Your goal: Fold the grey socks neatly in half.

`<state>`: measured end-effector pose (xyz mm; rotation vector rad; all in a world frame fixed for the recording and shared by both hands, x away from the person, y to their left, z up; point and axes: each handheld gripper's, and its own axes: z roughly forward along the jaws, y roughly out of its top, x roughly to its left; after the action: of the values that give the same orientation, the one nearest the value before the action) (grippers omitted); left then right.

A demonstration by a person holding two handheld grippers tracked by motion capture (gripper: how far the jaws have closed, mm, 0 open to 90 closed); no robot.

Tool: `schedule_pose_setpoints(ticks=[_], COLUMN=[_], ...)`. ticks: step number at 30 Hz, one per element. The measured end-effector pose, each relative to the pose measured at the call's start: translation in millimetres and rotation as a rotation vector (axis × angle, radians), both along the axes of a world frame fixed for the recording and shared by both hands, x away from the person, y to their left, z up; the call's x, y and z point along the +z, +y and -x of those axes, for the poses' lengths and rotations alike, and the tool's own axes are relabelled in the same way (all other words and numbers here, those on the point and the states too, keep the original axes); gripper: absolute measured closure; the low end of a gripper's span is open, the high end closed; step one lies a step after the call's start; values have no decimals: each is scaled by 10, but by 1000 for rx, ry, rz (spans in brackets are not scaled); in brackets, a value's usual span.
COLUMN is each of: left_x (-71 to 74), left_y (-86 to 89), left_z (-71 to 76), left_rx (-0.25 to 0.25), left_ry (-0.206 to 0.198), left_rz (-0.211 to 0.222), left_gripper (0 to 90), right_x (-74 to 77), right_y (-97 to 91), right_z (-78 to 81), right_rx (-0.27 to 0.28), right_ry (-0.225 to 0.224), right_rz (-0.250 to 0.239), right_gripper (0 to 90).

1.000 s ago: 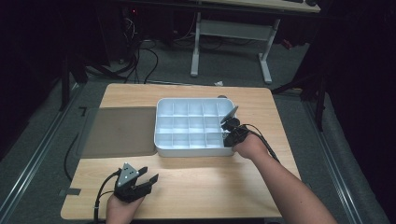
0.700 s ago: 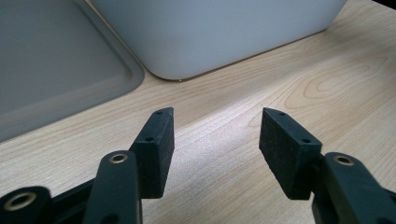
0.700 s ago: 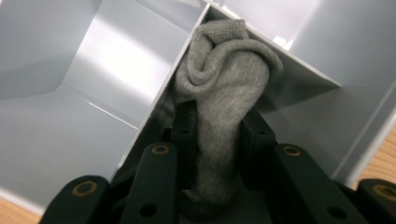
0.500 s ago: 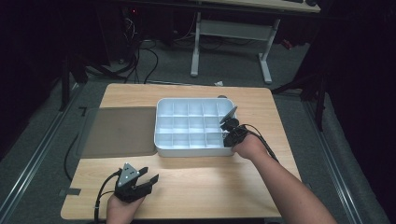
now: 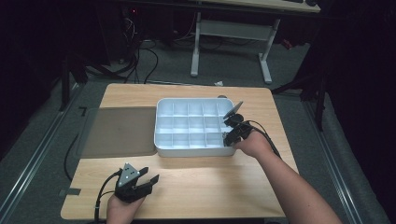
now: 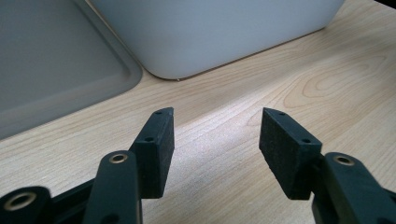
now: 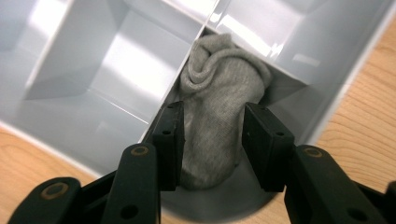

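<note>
A white tray (image 5: 194,152) with several compartments stands on the middle of the wooden table (image 5: 210,186). My right gripper (image 5: 229,138) reaches into the tray's near right corner compartment. In the right gripper view its jaws (image 7: 212,116) press on both sides of a rolled grey sock (image 7: 219,88) that lies in that compartment. My left gripper (image 5: 148,179) rests low near the table's front left, open and empty. In the left gripper view it (image 6: 215,123) points at the tray's outer wall (image 6: 215,32), with bare wood between the jaws.
A flat grey lid or mat (image 5: 119,130) lies left of the tray, touching it; its rounded corner (image 6: 56,60) is in the left gripper view. The tray's other compartments (image 7: 93,70) look empty. Desk legs and cables stand on the floor beyond the table.
</note>
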<state>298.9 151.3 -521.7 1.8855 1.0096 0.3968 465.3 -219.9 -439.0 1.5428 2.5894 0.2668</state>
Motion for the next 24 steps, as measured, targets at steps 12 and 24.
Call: schedule_pose_setpoints(ticks=[12,24], left_x=[-2,-2], left_y=[4,19], left_z=[-5,-10], left_rx=[0,4], left_ry=[2,4], left_rz=[-4,0], left_gripper=[456,456], right_x=[57,-224], right_y=[-67,3], right_z=[15,-32], right_rx=[-17,-13], right_ry=[44,97], right_rz=[-17,8], right_gripper=[900,900])
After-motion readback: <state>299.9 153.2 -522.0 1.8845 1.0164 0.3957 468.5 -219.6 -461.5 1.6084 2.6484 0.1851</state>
